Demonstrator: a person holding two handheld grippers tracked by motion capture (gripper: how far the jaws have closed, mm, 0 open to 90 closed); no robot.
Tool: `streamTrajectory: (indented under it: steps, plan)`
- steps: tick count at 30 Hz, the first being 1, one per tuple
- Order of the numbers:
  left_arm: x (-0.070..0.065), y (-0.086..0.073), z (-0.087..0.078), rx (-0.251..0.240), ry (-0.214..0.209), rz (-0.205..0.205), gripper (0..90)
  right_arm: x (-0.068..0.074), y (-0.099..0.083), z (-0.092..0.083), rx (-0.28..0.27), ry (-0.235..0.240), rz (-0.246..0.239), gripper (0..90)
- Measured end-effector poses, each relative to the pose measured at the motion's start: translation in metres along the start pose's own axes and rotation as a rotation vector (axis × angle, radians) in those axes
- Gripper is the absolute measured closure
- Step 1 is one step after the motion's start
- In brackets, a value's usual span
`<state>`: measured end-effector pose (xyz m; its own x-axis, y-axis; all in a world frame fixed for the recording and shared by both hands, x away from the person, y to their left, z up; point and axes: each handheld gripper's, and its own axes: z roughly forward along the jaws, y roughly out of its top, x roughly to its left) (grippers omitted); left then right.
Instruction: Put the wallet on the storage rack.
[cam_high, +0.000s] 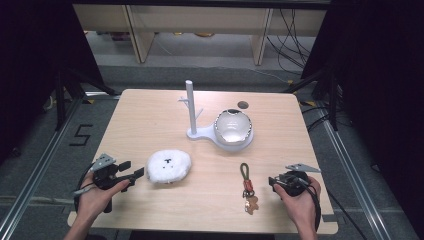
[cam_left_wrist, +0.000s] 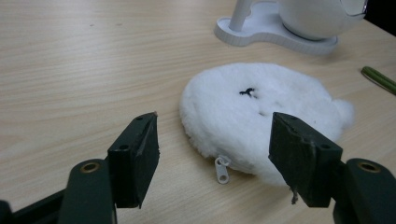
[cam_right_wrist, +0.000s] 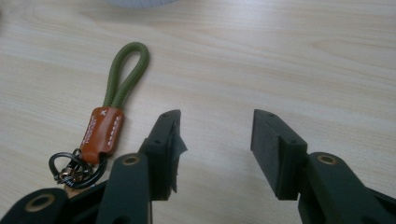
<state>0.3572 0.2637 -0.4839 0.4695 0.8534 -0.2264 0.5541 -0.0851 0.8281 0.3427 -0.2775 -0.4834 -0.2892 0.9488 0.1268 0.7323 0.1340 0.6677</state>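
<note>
White peg stand beside bowl, mid-table.

My desk is pale matt wood grain. The pouch looks like fluffy white plush with a white zip pull. The keyring has green cord, a tan leather-like tab, and dark glossy metal rings. My gripper pads are matt black.

Two hand-held grippers, both with jaws apart

The left gripper lies level in the left hand, its jaws spread wide with nothing pressed between the pads. The right gripper, held in the right hand, points slightly downward, its jaws parted around bare space.
</note>
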Motion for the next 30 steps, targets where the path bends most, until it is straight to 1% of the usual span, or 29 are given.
streamTrajectory:
  steps: [1,2,3,4,5,6,7,8,9,10,11,12,13,14,15,16,17,18,19,20,21,22,23,24,25,26,27,29,30]
  plan:
    - [0.000,0.000,0.000,0.000,0.000,0.000,32.6,0.001,0.001,0.001,0.009,-0.006,0.008,51.4]
    - [0.000,0.009,0.004,0.031,-0.017,0.006,32.7,0.001,0.002,0.002,0.019,0.007,0.003,51.2]
    - [0.000,0.009,0.004,0.031,-0.017,0.006,32.6,0.001,0.002,0.002,0.019,0.007,0.003,51.2]
    - [0.000,0.019,0.009,0.074,-0.017,0.011,32.6,0.005,0.004,-0.001,0.063,0.007,0.006,50.8]
    - [0.000,0.024,0.011,0.091,-0.013,0.027,32.6,0.006,0.005,-0.001,0.068,0.011,0.011,50.5]
    - [0.000,0.029,0.015,0.102,-0.017,0.031,32.7,0.006,0.006,0.000,0.074,0.004,0.008,50.1]
    - [0.000,0.029,0.015,0.102,-0.017,0.031,32.7,0.006,0.006,0.000,0.074,0.004,0.008,50.1]
    - [-0.001,0.034,0.017,0.111,-0.018,0.033,32.7,0.005,0.006,-0.001,0.083,0.005,-0.014,50.0]
    - [-0.001,0.038,0.021,0.125,-0.024,0.031,32.8,0.007,0.007,-0.001,0.083,0.008,-0.006,49.9]
    - [0.001,0.042,0.023,0.158,-0.030,0.042,32.7,0.008,0.007,-0.002,0.087,0.029,-0.004,49.7]
    - [0.001,0.048,0.031,0.203,-0.035,0.031,32.7,0.009,0.008,-0.001,0.079,0.033,-0.001,49.6]
    - [0.001,0.048,0.031,0.203,-0.035,0.031,32.7,0.010,0.009,-0.003,0.090,0.019,-0.001,49.5]
    - [0.002,0.051,0.034,0.232,-0.042,0.037,32.7,0.008,0.009,-0.001,0.089,0.018,-0.036,49.4]
    - [0.002,0.054,0.040,0.260,-0.040,0.039,32.7,0.009,0.010,-0.001,0.084,0.018,-0.033,49.4]
    - [0.002,0.054,0.040,0.260,-0.040,0.039,32.7,0.009,0.010,-0.001,0.084,0.018,-0.033,49.4]
    - [0.001,0.058,0.044,0.283,-0.035,0.037,32.7,0.013,0.012,-0.004,0.091,0.033,-0.014,49.3]
    - [0.001,0.060,0.047,0.297,-0.037,0.037,32.7,0.013,0.012,-0.004,0.091,0.033,-0.014,49.3]
    - [0.002,0.062,0.052,0.335,-0.029,0.028,32.5,0.012,0.013,-0.002,0.069,0.053,-0.022,49.2]
    - [0.002,0.062,0.052,0.335,-0.029,0.028,32.2,0.012,0.013,-0.002,0.069,0.053,-0.022,49.2]
    - [0.003,0.062,0.056,0.353,-0.027,0.020,32.2,0.015,0.014,-0.003,0.086,0.034,-0.011,49.0]
    - [0.003,0.061,0.059,0.365,-0.015,0.029,32.1,0.016,0.015,-0.004,0.097,0.039,-0.013,48.8]
    - [0.005,0.061,0.062,0.389,-0.019,0.023,32.2,0.016,0.015,-0.003,0.103,0.053,-0.020,48.6]
    - [0.006,0.060,0.066,0.408,-0.018,0.007,32.2,0.016,0.015,-0.003,0.103,0.053,-0.020,48.6]
    - [0.008,0.058,0.071,0.434,-0.028,-0.005,32.2,0.016,0.016,-0.001,0.095,0.057,-0.036,48.5]
    - [0.008,0.058,0.071,0.434,-0.028,-0.005,32.2,0.016,0.016,-0.001,0.095,0.057,-0.036,48.5]
    - [0.010,0.056,0.076,0.455,-0.020,-0.019,32.1,0.015,0.016,0.001,0.092,0.072,-0.032,48.3]
    - [0.010,0.056,0.076,0.455,-0.020,-0.019,32.1,0.015,0.016,0.001,0.092,0.072,-0.032,48.3]
    - [0.012,0.055,0.081,0.472,-0.024,-0.032,32.0,0.017,0.016,0.001,0.103,0.069,-0.031,48.2]
    - [0.013,0.054,0.085,0.479,-0.028,-0.053,32.1,0.018,0.015,0.001,0.109,0.048,-0.041,47.7]
